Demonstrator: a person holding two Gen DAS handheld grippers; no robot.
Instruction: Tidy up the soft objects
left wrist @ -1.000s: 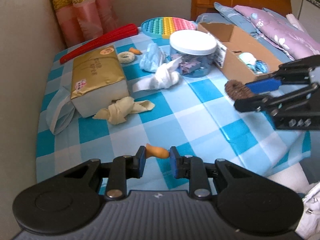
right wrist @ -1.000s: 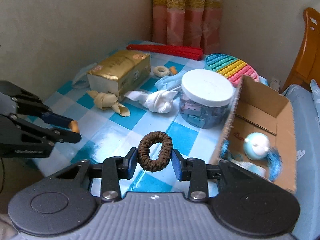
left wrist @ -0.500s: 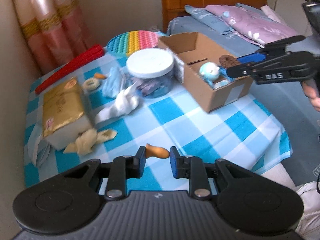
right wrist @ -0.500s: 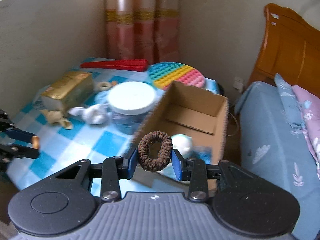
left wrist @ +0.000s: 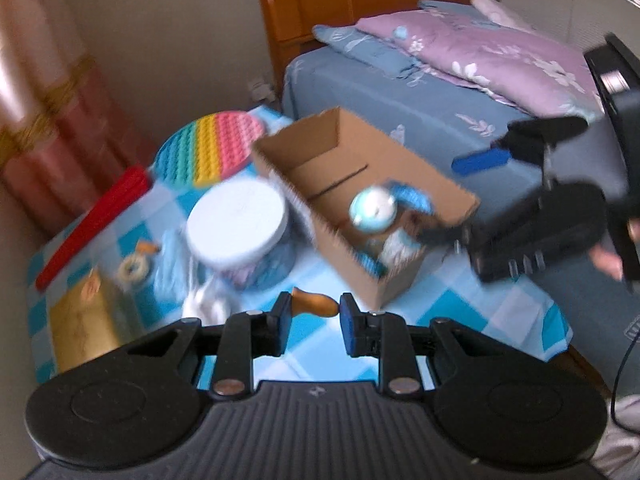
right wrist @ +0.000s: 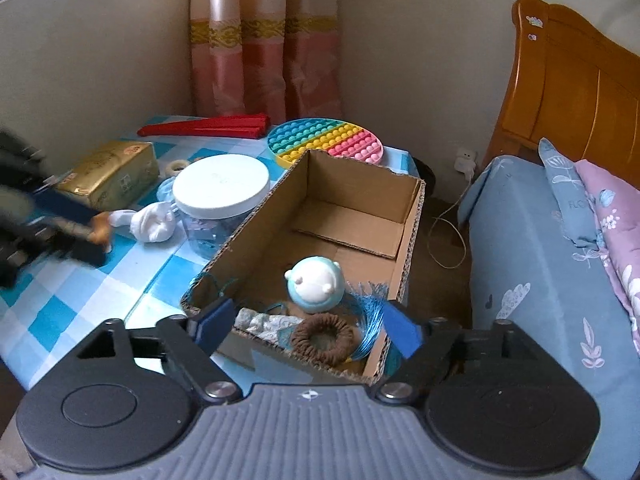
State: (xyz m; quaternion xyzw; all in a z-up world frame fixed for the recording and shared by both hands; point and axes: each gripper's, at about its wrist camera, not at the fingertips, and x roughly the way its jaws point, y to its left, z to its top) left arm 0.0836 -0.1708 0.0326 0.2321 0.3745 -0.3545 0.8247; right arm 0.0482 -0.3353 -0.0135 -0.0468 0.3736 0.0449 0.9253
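1. Since half a second ago the brown ribbed fabric hair scrunchie (right wrist: 323, 338) has left the right tool (right wrist: 308, 326) and now lies inside the open brown cardboard box (right wrist: 404, 236), at its near end.
2. The right tool's blue-padded jaws stand spread wide apart, holding nothing, poised above the box's near wall with the scrunchie just below and between them.
3. Beside the scrunchie in the box sit a round light-blue and white plush toy (right wrist: 316, 284), a bundle of blue tassel threads (right wrist: 370, 310) and a crumpled pale fabric scrap (right wrist: 266, 322).
4. The left tool (left wrist: 314, 314) is clamped on a small orange-brown soft carrot-shaped piece (left wrist: 314, 306), held between its blue pads above the blue-and-white checked counter (left wrist: 460, 308), just in front of the box's near corner.
5. On the counter left of the box stand a clear plastic jar with a white lid (right wrist: 220, 186), a knotted white cloth (right wrist: 154, 222), a gold-wrapped tissue pack (right wrist: 110, 170), a round rainbow pop-it mat (right wrist: 326, 142) and a folded red fan (right wrist: 208, 126).
6. The left wrist view is motion-blurred.
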